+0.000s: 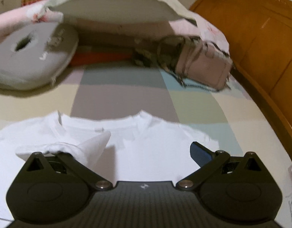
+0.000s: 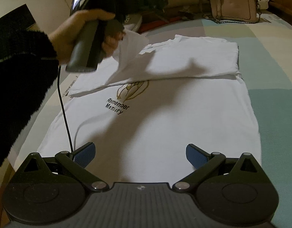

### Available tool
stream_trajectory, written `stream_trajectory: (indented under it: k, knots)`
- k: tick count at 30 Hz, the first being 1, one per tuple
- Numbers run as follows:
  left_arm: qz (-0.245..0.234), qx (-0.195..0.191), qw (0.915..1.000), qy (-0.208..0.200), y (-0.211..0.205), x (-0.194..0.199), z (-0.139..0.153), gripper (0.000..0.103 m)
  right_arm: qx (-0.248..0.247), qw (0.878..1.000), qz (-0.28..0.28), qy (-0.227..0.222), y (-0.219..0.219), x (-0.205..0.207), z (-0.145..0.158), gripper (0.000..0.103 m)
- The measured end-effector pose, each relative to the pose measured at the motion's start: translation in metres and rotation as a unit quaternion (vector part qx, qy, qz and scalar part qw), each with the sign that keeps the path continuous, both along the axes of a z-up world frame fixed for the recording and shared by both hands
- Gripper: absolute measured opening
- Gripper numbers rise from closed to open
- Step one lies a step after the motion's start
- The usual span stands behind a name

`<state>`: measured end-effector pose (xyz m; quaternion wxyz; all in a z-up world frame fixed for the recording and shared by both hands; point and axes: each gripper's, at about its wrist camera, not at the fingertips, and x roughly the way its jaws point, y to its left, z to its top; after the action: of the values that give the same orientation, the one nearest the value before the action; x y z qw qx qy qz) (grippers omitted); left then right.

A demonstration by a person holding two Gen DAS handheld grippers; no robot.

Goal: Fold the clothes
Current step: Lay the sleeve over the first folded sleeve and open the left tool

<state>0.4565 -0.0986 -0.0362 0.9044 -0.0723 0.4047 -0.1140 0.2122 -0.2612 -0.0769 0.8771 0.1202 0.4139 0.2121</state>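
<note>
so the white tee (image 2: pixel 164 117) is laid flat on the bed (image 2: pixel 275 87), print side up, with a gold shell-ish logo (image 2: pixel 132 90) and "remember memory" under it. the far part of the tee is already folded over onto itself, and that fold sits across the top of the logo.

left gripper (image 1: pixel 146 152): jaws look spread wide in its own view, the right blue pad (image 1: pixel 200 154) is bare, but the left finger is buried under a bunched bit of white cloth (image 1: pixel 89 146), so i can't tell if it's actually got hold of it. from the right wrist view you can see the hand (image 2: pixel 83 32) holding that gripper by its grey handle up above the tee's far-left side, with cloth lifted right next to it and a black cable (image 2: pixel 65 114) hanging down. black fuzzy sleeve (image 2: pixel 18 76) on that arm.

right gripper (image 2: pixel 141 154): jaws wide apart, both blue pads clear, nothing between them, hovering over the near end of the tee.

other stuff at the far end of the bed: a pink handbag (image 2: pixel 233 3), a grey pillow (image 1: pixel 32 57), a wooden headboard (image 1: pixel 259 38) on the right. bedsheet is pastel blocks.
</note>
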Motion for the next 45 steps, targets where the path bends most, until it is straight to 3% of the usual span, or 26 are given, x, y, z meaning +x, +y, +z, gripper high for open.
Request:
stream_trajectory:
  k: [4, 13, 17, 21, 27, 35, 41, 45]
  knots:
    - [-0.031, -0.045, 0.9978, 0.038, 0.005, -0.005, -0.011, 0.102, 0.003, 1.0, 0.001, -0.003, 0.0, 0.0, 0.001, 0.103]
    - [-0.021, -0.12, 0.9902, 0.068, 0.033, -0.022, -0.031, 0.102, 0.002, 1.0, -0.011, -0.002, -0.003, 0.002, 0.001, 0.103]
    - [0.007, -0.172, 0.9817, 0.08, 0.051, -0.025, -0.039, 0.102, 0.0, 1.0, -0.013, -0.002, -0.002, 0.002, 0.001, 0.103]
    - [0.041, -0.199, 0.9769, 0.067, 0.065, -0.027, -0.043, 0.102, -0.004, 1.0, -0.014, -0.003, -0.002, 0.003, 0.001, 0.103]
    - [0.1, -0.247, 0.9617, 0.064, 0.083, -0.025, -0.054, 0.102, -0.003, 1.0, -0.02, -0.005, -0.005, 0.002, 0.0, 0.103]
    - [0.129, -0.212, 0.9686, 0.01, 0.082, -0.016, -0.045, 0.102, -0.005, 1.0, -0.018, -0.007, -0.005, 0.001, 0.001, 0.103]
    - [0.05, -0.185, 0.9808, -0.035, 0.043, -0.013, -0.02, 0.102, -0.005, 1.0, -0.019, -0.01, -0.004, 0.001, 0.002, 0.103]
    - [-0.008, -0.18, 0.9834, -0.017, 0.011, -0.01, -0.015, 0.102, -0.007, 1.0, -0.019, -0.01, -0.003, 0.001, 0.002, 0.103]
